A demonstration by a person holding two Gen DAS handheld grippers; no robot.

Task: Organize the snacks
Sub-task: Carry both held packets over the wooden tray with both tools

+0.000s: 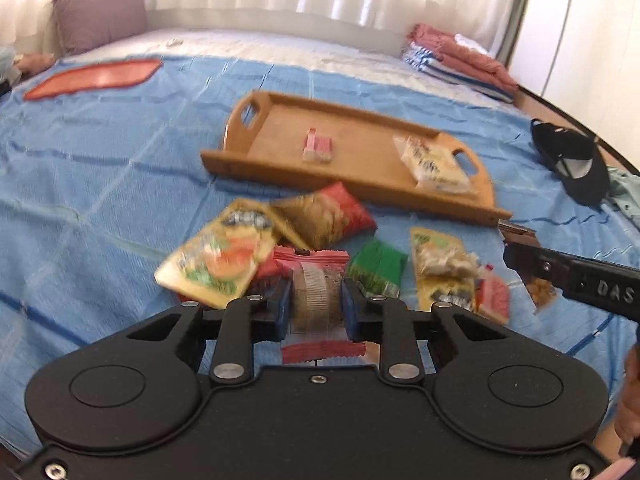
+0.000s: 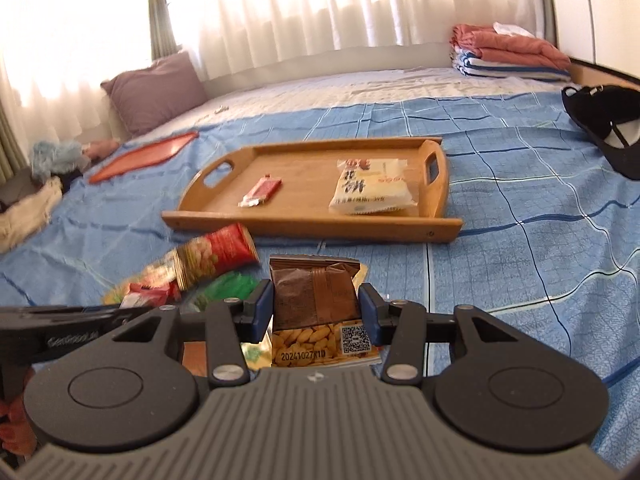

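Near the wooden tray [image 2: 256,222], our right gripper [image 2: 316,312] clamps a brown packet [image 2: 314,300] stamped "20241027X1D"; our left gripper [image 1: 316,304] pinches a pink-edged packet [image 1: 314,280].

Two packets [image 2: 370,190] in wooden tray [image 2: 248,220], others [image 1: 320,240] heaped beside

A purple pillow [image 2: 154,92], folded towels [image 2: 510,54], a black cap [image 2: 608,128] and an orange lid [image 2: 144,156] are seen on the blue checked bedspread [image 2: 520,208].
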